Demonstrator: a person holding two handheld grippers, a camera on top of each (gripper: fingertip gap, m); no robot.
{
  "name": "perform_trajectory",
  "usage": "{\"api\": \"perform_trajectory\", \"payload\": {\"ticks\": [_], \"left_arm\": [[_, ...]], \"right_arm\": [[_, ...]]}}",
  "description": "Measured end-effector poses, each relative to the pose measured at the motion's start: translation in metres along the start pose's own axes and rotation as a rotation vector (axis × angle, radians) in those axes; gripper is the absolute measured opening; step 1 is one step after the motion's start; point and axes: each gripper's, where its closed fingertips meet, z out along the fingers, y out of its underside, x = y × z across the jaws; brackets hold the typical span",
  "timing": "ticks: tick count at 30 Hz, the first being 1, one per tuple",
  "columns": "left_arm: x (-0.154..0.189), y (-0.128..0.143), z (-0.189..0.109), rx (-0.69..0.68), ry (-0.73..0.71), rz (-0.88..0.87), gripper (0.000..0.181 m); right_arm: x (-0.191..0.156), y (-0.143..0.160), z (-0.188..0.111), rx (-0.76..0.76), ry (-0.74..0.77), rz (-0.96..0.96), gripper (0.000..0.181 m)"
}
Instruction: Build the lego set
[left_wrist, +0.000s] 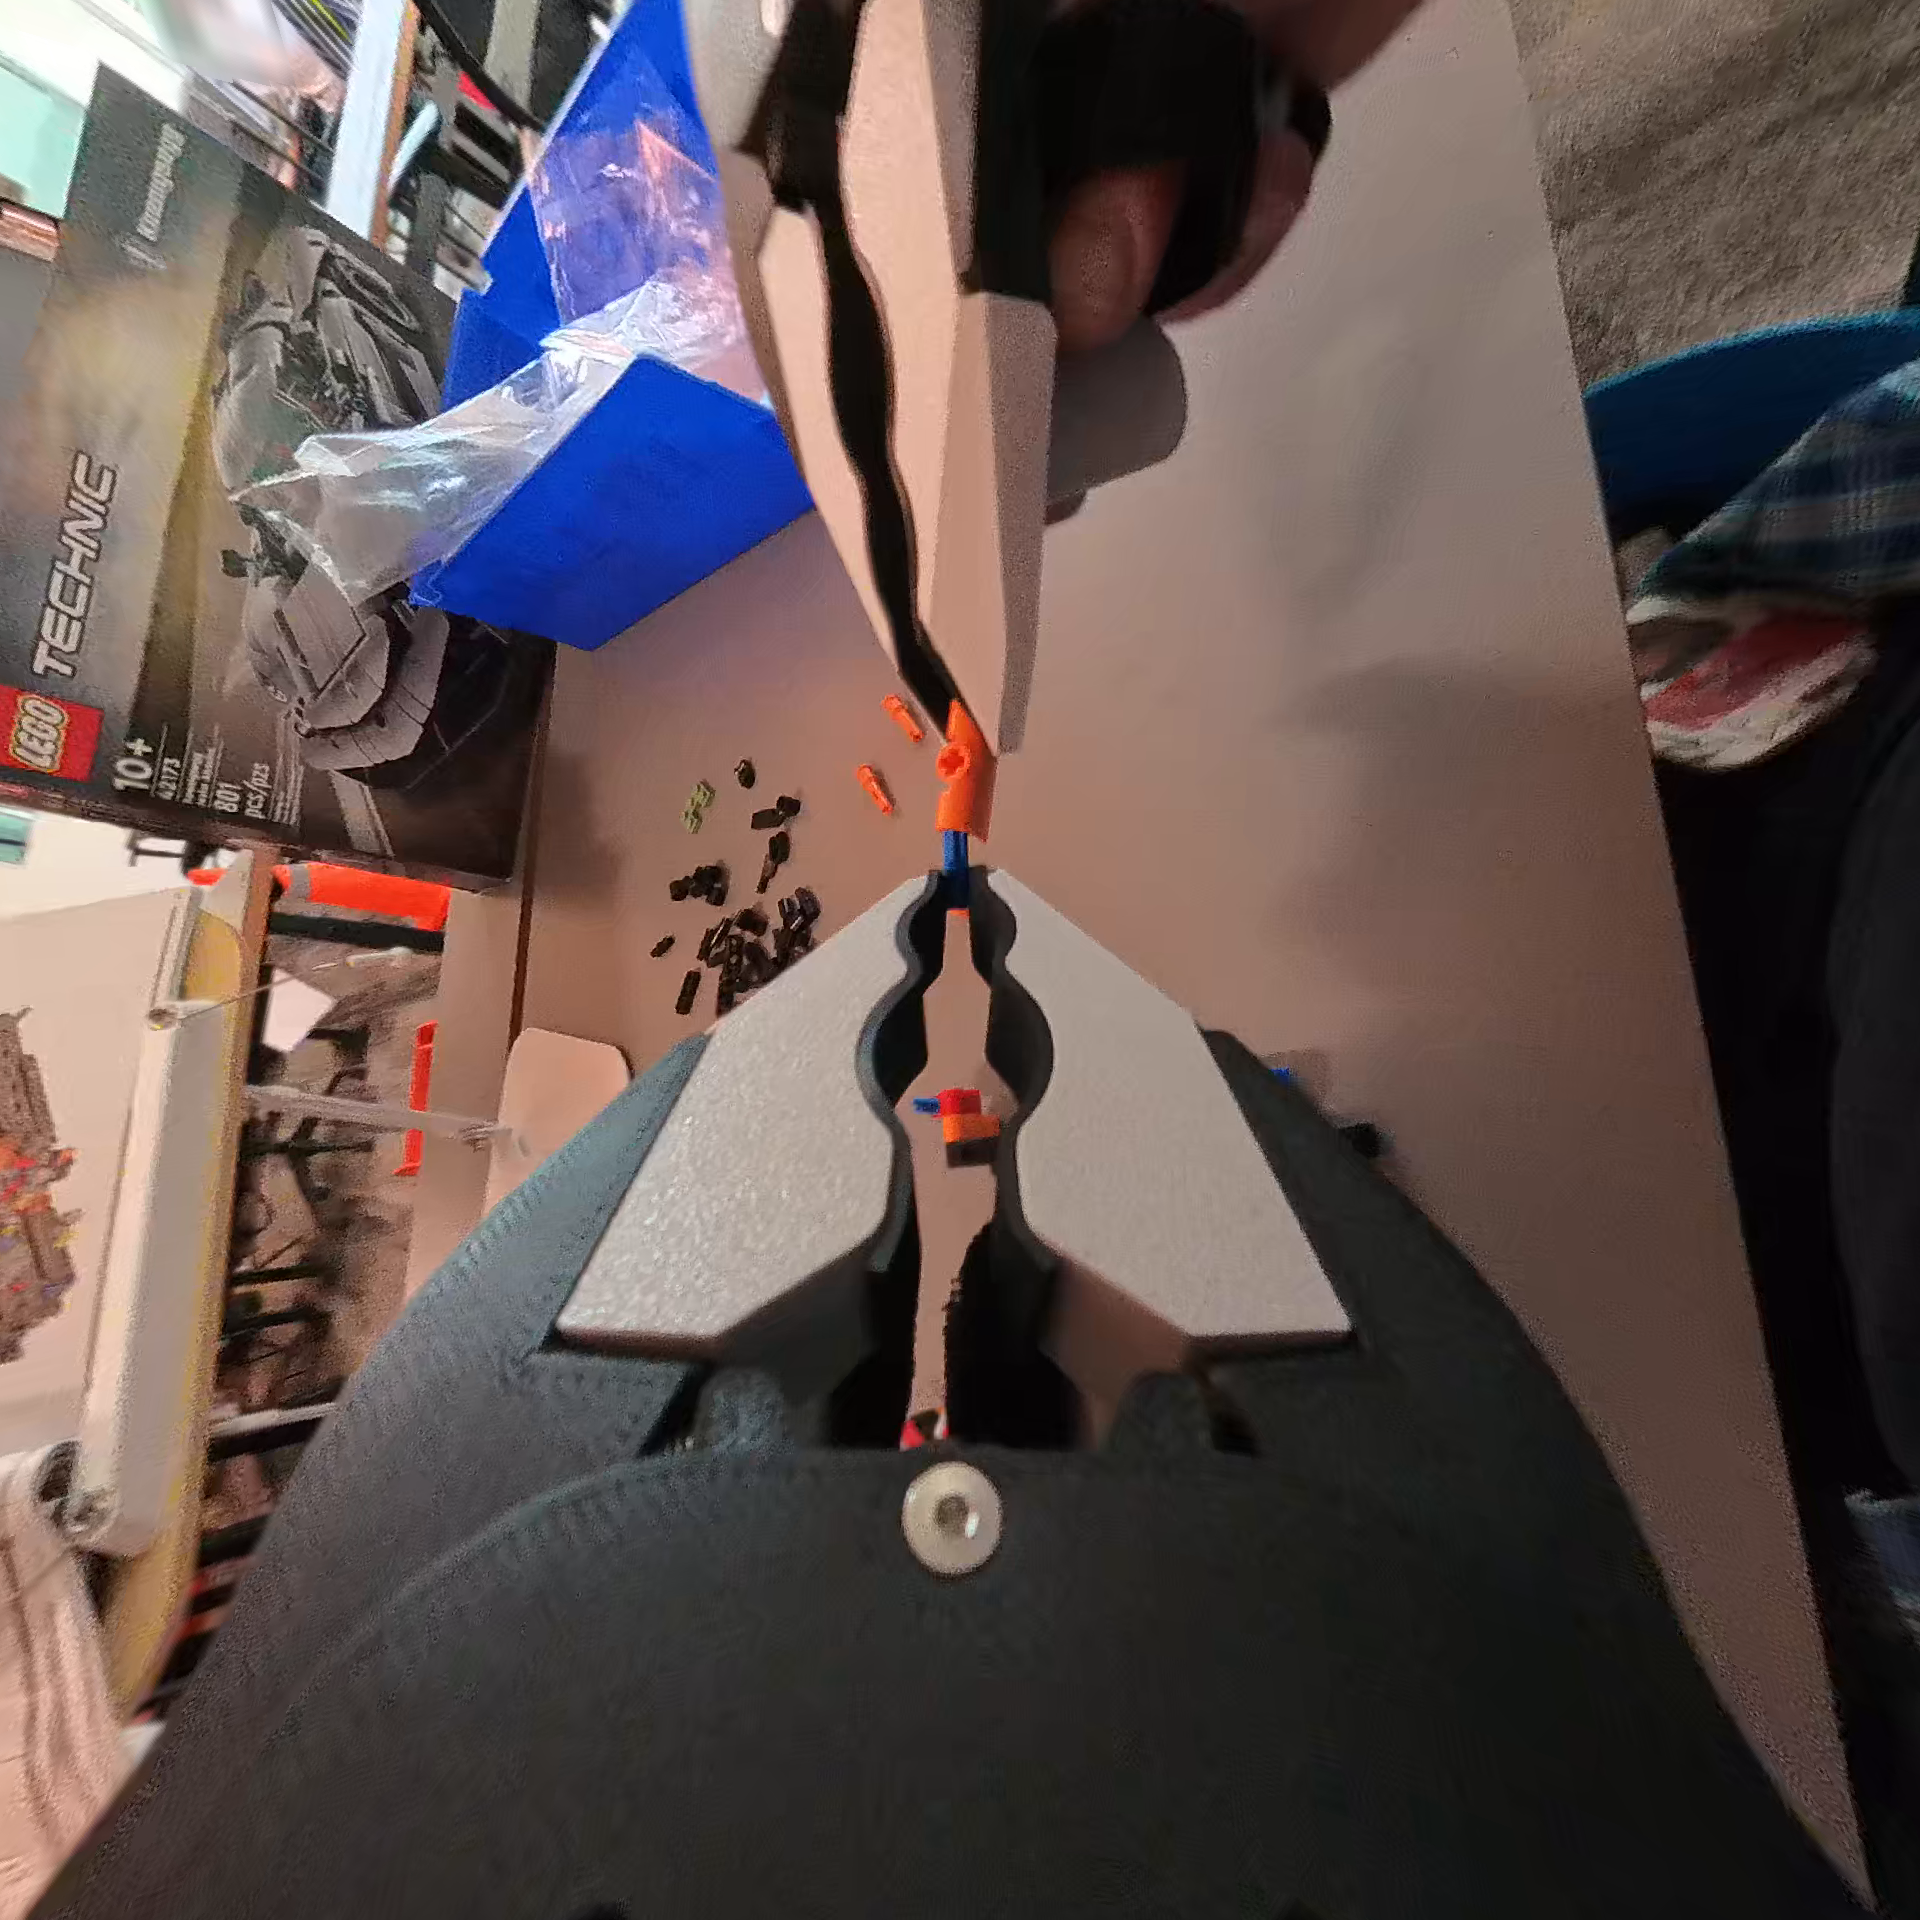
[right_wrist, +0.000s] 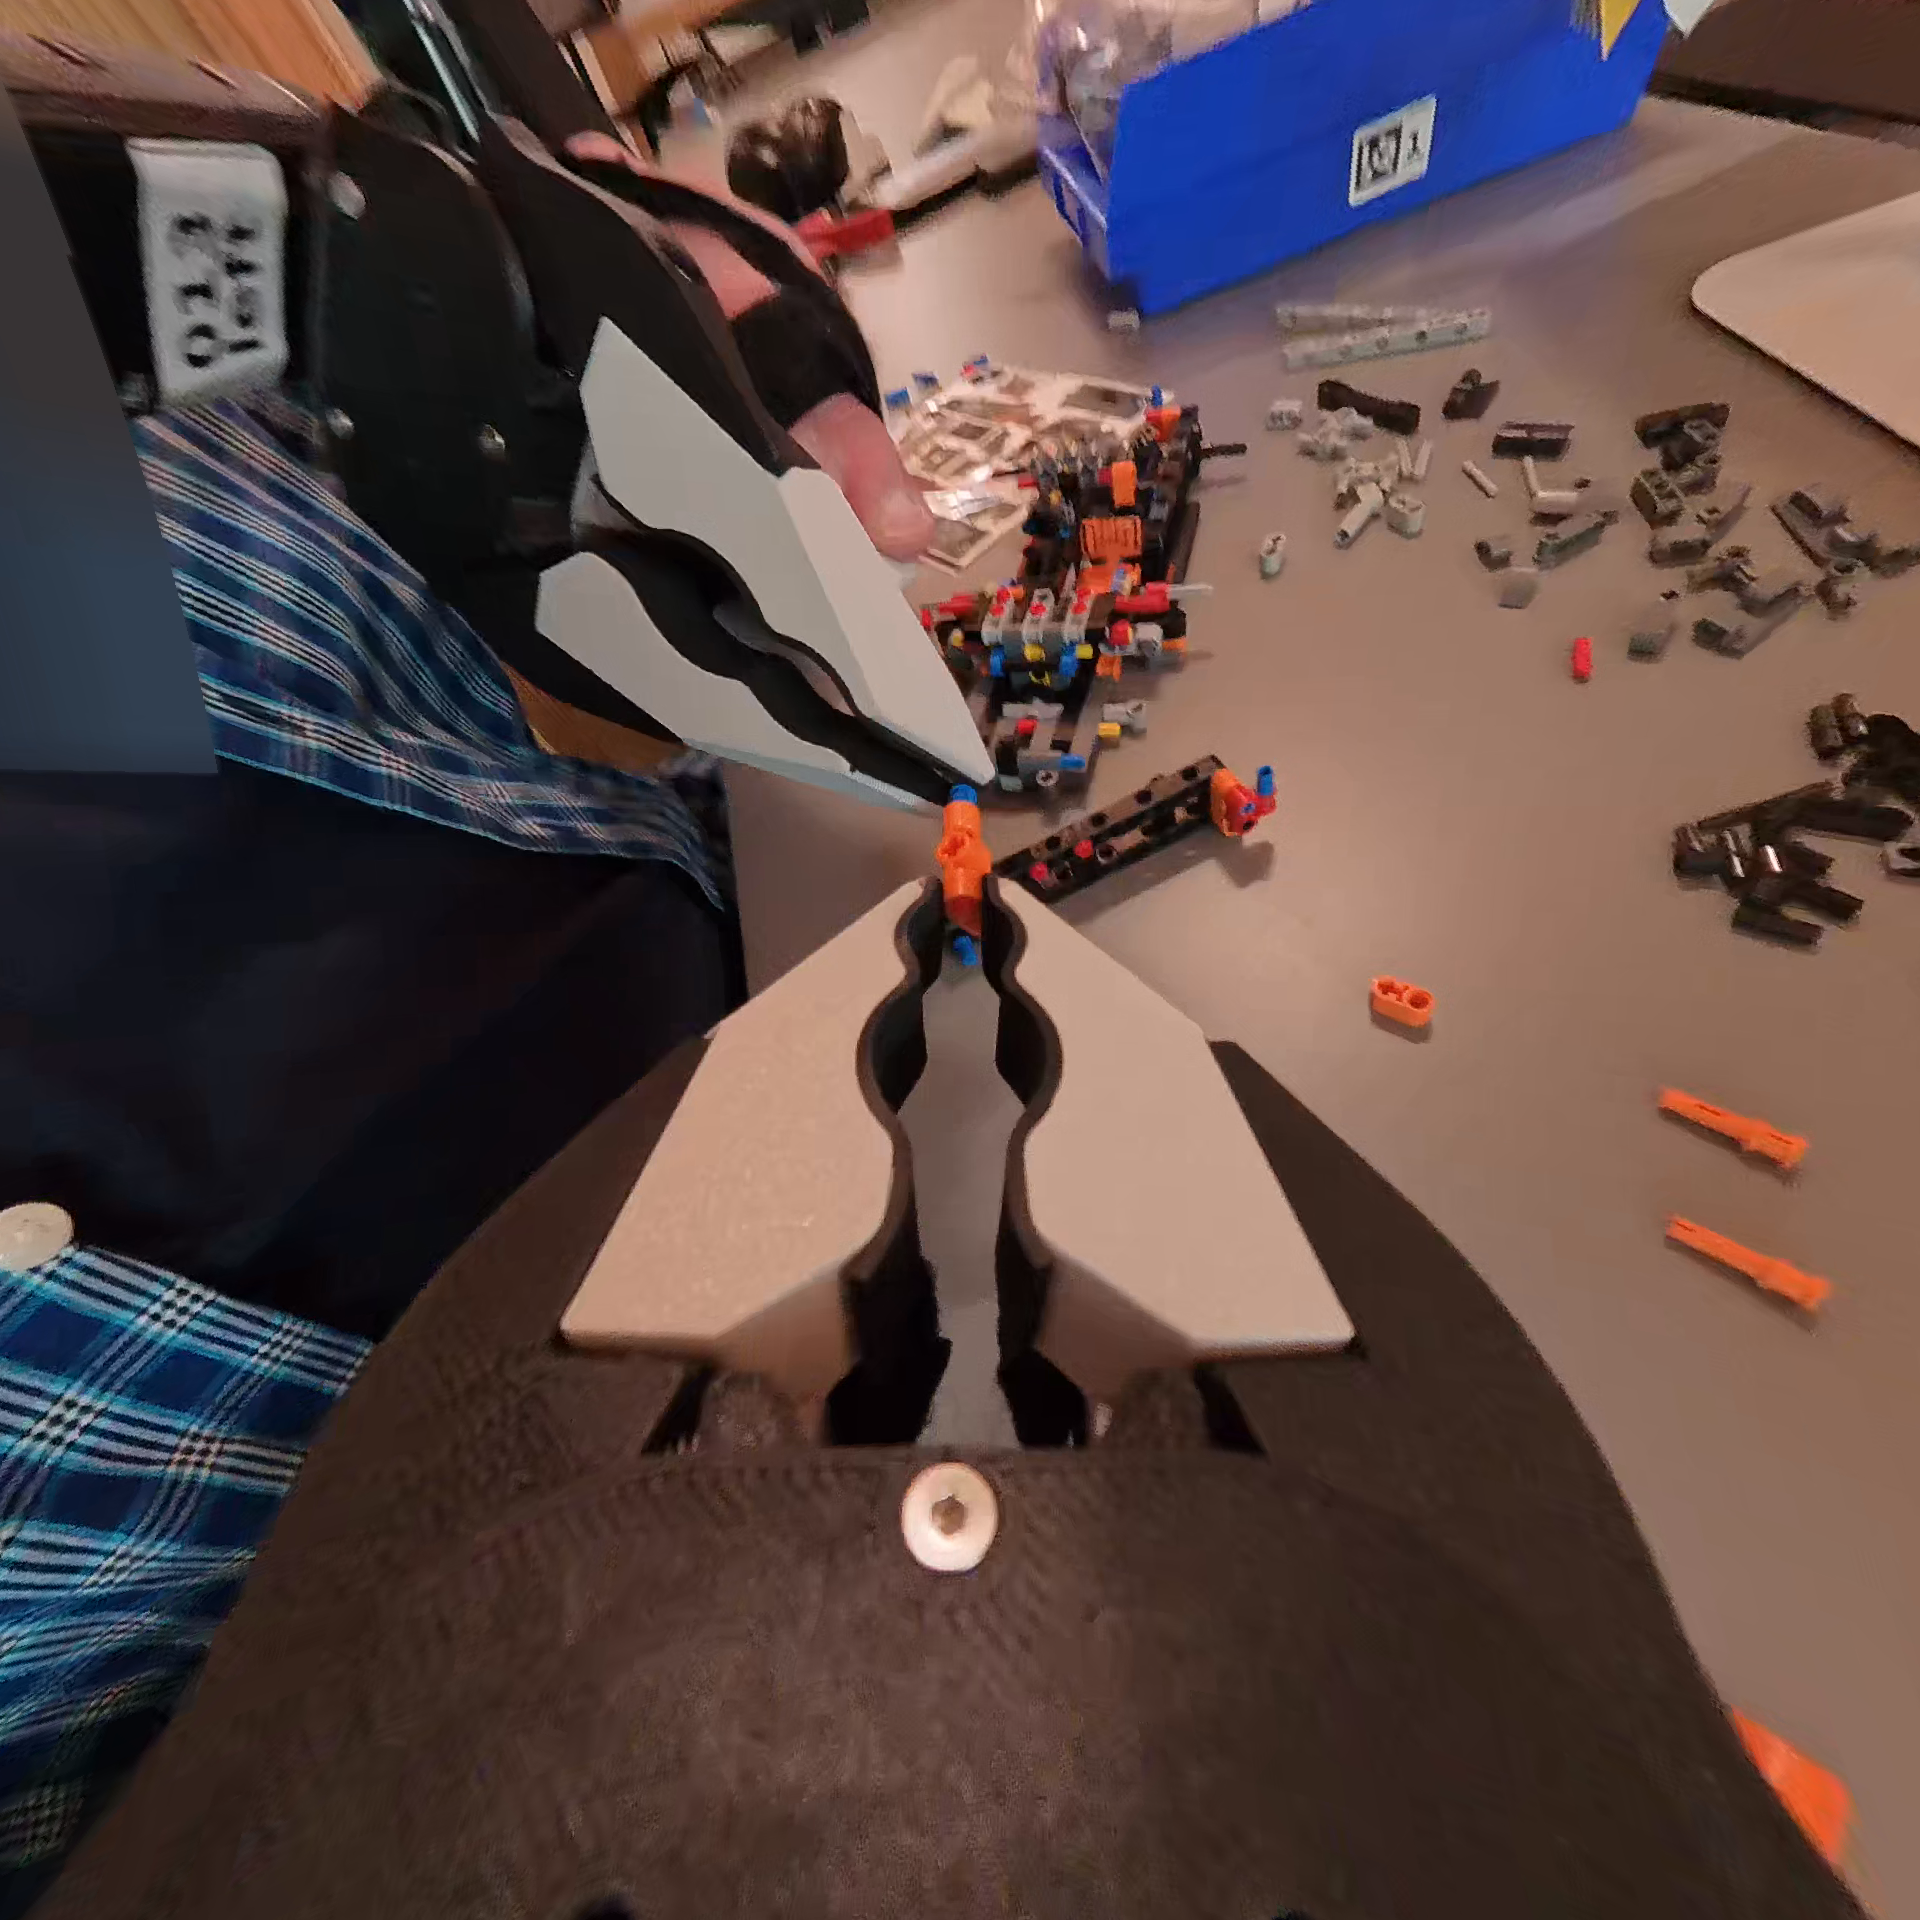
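A: Fig., left wrist view: left gripper (left_wrist: 958, 883), jaws pinched on blue pin (left_wrist: 955, 857), which plugs into orange connector (left_wrist: 961, 779).

B: Right wrist view: right gripper (right_wrist: 961, 899), jaws clamped on same orange connector, held above table (right_wrist: 1403, 862), tips of both grippers nearly meeting.

A: Background?

B: Part-built model (right_wrist: 1081, 582), black beam (right_wrist: 1122, 831) just beside, loose pcs, blue bin (right_wrist: 1330, 156) farther back.

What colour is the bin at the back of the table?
Blue bin, clearest in the right wrist view.
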Motion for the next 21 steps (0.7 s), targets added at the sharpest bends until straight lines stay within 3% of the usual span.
{"api": "perform_trajectory", "payload": {"ticks": [1,10,21], "left_arm": [[0.0,0.002,0.001,-0.028,-0.005,0.029,0.003],[0.005,0.008,0.006,-0.151,-0.003,0.197,0.002],[-0.001,-0.007,-0.001,-0.031,0.014,0.165,0.002]], "right_arm": [[0.001,0.002,0.001,-0.035,0.02,-0.004,0.004],[0.006,0.012,0.005,-0.222,0.117,-0.043,0.004],[-0.002,0.001,-0.005,-0.035,-0.131,0.036,0.004]]}}
